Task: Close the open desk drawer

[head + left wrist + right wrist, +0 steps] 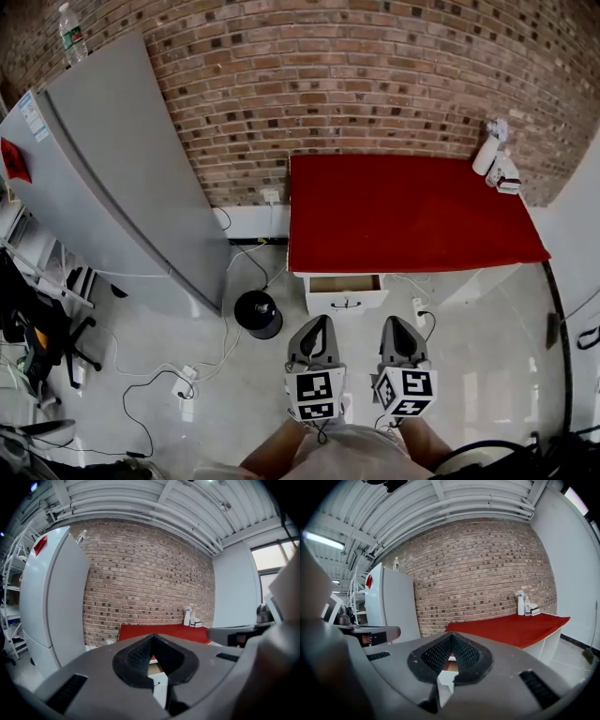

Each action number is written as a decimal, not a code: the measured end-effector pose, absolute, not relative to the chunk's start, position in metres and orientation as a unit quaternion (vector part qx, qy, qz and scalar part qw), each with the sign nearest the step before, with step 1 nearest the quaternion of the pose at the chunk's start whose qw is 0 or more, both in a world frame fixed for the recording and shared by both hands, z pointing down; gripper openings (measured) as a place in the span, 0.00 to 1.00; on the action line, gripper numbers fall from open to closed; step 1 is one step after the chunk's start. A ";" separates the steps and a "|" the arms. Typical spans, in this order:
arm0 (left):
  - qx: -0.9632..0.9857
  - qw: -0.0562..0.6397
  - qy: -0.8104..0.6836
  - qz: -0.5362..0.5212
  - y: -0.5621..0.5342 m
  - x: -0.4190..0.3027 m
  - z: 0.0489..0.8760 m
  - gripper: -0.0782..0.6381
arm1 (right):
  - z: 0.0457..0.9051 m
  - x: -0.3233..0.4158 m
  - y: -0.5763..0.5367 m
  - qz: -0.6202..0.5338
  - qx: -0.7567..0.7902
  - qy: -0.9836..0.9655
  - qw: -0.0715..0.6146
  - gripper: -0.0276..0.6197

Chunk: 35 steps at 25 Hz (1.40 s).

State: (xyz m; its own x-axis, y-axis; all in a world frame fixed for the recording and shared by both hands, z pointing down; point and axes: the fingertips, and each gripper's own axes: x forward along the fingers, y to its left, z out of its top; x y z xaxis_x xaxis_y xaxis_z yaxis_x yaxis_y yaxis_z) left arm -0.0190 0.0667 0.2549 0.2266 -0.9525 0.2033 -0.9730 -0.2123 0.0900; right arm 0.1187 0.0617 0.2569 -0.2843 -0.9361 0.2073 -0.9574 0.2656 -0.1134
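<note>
Drawer (345, 285) was seen pulled out under the desk (403, 211); left gripper (319, 322) and right gripper (392, 322) were held near, jaws closed, empty.

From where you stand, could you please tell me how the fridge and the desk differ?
The fridge is tall and grey, while the desk is low with a red top. The fridge looks shut, but the desk's drawer stands open. A bottle stands on top of the fridge, and a spray bottle stands at the desk's far right corner. Both the fridge and the desk stand against the brick wall.
</note>
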 end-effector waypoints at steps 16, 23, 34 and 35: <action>0.756 0.119 -0.637 0.086 0.038 -0.014 0.279 0.12 | 0.288 0.124 0.022 0.139 0.570 -0.807 0.068 0.04; 0.768 0.119 -0.624 0.087 0.003 -0.017 0.284 0.12 | 0.290 0.116 -0.006 0.133 0.577 -0.803 0.072 0.04; 0.792 0.107 -0.597 0.069 -0.071 -0.031 0.271 0.12 | 0.275 0.089 -0.066 0.115 0.596 -0.792 0.062 0.04; 0.795 0.106 -0.593 0.067 -0.077 -0.032 0.270 0.12 | 0.274 0.087 -0.071 0.113 0.599 -0.790 0.062 0.04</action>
